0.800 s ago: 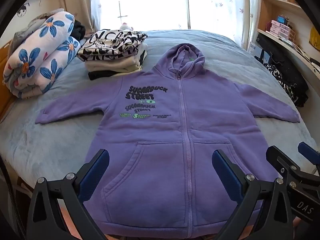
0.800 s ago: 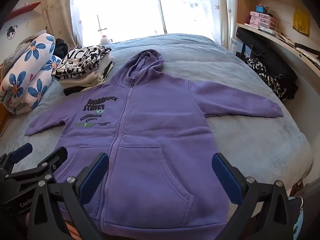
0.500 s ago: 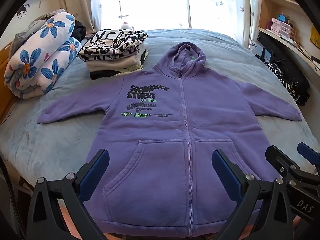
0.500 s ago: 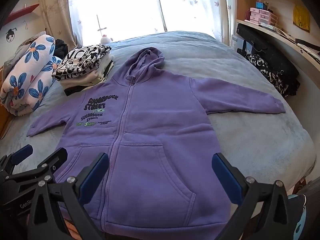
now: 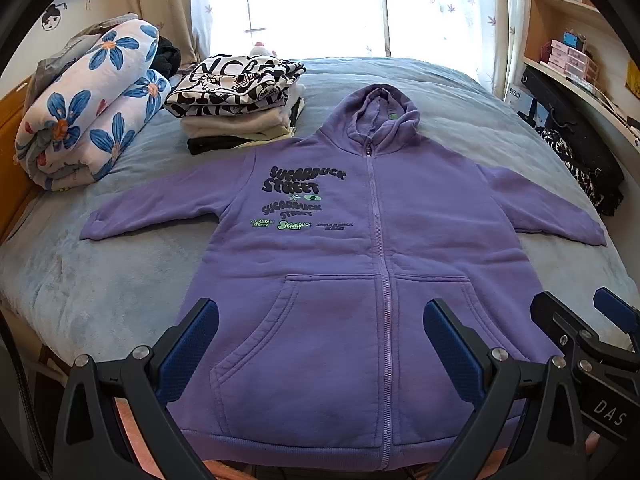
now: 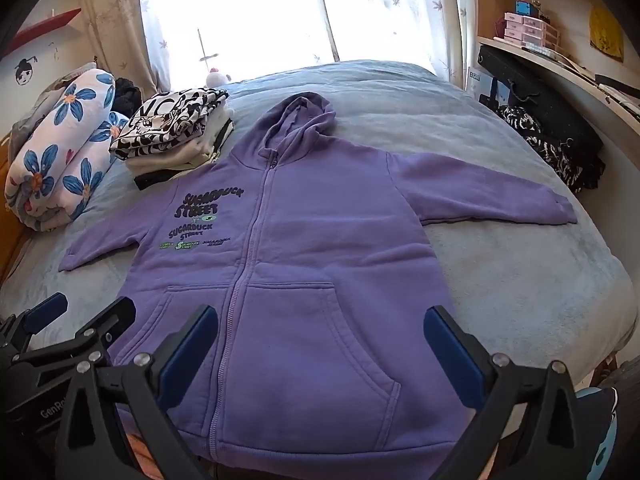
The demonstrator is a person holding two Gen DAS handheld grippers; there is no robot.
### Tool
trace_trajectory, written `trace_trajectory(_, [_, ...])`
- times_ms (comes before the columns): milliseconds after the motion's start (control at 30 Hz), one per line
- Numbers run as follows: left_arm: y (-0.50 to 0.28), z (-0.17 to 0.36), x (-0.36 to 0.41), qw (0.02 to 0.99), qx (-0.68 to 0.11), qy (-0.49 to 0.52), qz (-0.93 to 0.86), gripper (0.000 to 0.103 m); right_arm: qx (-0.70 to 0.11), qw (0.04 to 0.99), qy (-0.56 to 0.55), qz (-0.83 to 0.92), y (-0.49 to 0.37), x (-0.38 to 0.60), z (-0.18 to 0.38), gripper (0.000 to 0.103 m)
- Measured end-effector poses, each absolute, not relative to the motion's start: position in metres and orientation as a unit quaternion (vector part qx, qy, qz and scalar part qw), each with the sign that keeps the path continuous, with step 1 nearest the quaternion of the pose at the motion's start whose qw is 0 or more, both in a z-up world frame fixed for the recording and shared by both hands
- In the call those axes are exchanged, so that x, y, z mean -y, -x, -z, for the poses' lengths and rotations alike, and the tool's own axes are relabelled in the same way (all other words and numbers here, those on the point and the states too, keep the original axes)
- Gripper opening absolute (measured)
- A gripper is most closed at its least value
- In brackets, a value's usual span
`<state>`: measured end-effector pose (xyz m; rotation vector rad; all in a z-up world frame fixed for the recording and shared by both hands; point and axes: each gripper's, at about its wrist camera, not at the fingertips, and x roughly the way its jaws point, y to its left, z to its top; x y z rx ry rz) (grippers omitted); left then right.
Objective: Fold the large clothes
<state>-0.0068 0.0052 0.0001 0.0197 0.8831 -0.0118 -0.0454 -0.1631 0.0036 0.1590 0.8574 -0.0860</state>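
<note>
A purple zip-up hoodie point(image 5: 360, 264) point(image 6: 304, 264) with dark chest lettering lies flat and face up on the grey-blue bed point(image 5: 100, 280) point(image 6: 520, 280), zipped, hood toward the window and both sleeves spread out. My left gripper point(image 5: 320, 344) hovers above its lower left pocket, jaws wide apart, nothing between them. My right gripper point(image 6: 320, 344) hovers over the lower right pocket, also open and empty. Each gripper shows at the edge of the other's view: the right gripper point(image 5: 592, 344) at right, the left gripper point(image 6: 80, 320) at left.
A stack of folded clothes point(image 5: 240, 108) point(image 6: 176, 132) with a black-and-white printed top sits left of the hood. A rolled floral blanket point(image 5: 88, 108) point(image 6: 60, 152) lies at the far left. Dark bags and patterned fabric point(image 5: 576, 156) point(image 6: 552, 148) crowd the bed's right side under shelves.
Both grippers have drawn back slightly, so the hoodie sits a little farther off in both views. Their jaws stay wide apart.
</note>
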Motion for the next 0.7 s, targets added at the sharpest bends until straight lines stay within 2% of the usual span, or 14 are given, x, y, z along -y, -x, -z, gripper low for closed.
trace_trajectory(700, [0.0078,0.002,-0.0072,0.902,-0.432,-0.008,0.005,0.101,-0.416,0.905,-0.077,0.042,0.045,0.163,-0.0036,0.103])
